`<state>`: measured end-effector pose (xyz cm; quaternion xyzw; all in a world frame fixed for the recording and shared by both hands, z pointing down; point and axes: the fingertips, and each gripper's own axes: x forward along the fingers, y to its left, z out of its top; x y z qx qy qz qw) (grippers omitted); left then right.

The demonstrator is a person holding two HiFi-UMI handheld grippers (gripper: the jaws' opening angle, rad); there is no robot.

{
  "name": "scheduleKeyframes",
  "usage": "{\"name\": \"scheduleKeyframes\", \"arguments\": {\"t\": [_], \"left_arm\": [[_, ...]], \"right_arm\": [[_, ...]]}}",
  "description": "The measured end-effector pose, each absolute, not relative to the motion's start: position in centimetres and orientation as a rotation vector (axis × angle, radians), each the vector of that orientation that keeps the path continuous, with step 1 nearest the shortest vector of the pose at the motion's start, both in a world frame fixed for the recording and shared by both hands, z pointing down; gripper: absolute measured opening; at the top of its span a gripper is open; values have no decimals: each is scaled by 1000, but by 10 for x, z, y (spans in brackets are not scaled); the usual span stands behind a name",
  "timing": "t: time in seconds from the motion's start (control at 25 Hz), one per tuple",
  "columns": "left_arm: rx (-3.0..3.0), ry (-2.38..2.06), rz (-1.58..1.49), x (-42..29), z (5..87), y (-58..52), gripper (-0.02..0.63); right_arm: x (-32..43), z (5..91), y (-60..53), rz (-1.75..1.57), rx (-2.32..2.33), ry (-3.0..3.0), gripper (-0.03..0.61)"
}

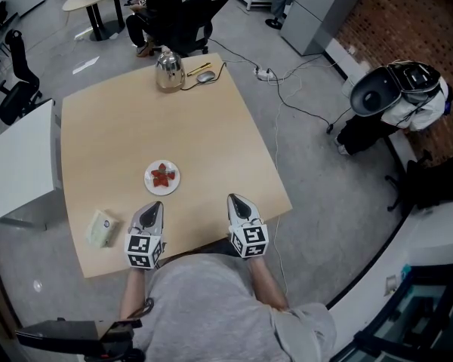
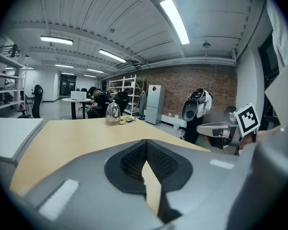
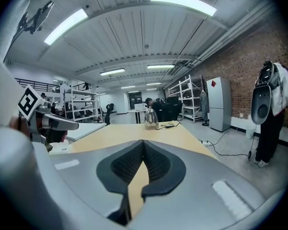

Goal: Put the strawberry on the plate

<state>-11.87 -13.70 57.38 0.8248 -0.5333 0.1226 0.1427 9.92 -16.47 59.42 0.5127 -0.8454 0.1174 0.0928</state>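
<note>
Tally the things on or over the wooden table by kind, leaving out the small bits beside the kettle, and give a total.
Plate: 1
Strawberry: 1
Kettle: 1
Pale packet: 1
Grippers: 2, the left gripper and the right gripper
Total: 6

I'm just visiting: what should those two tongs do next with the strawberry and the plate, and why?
Probably nothing more than lift away and rest. The strawberry already lies on the plate, and the left tongs and right tongs are both shut and empty at the near edge of the table, so the job looks done.
</note>
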Motion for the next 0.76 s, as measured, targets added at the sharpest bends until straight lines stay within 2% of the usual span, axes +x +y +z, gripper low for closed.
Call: {"name": "scheduleKeyframes", "arguments": {"t": [0.76], "left_arm": [[2369, -1546, 358, -115, 569, -125, 20]], "right_arm": [[99, 593, -152, 367, 1506, -2522, 6]]}}
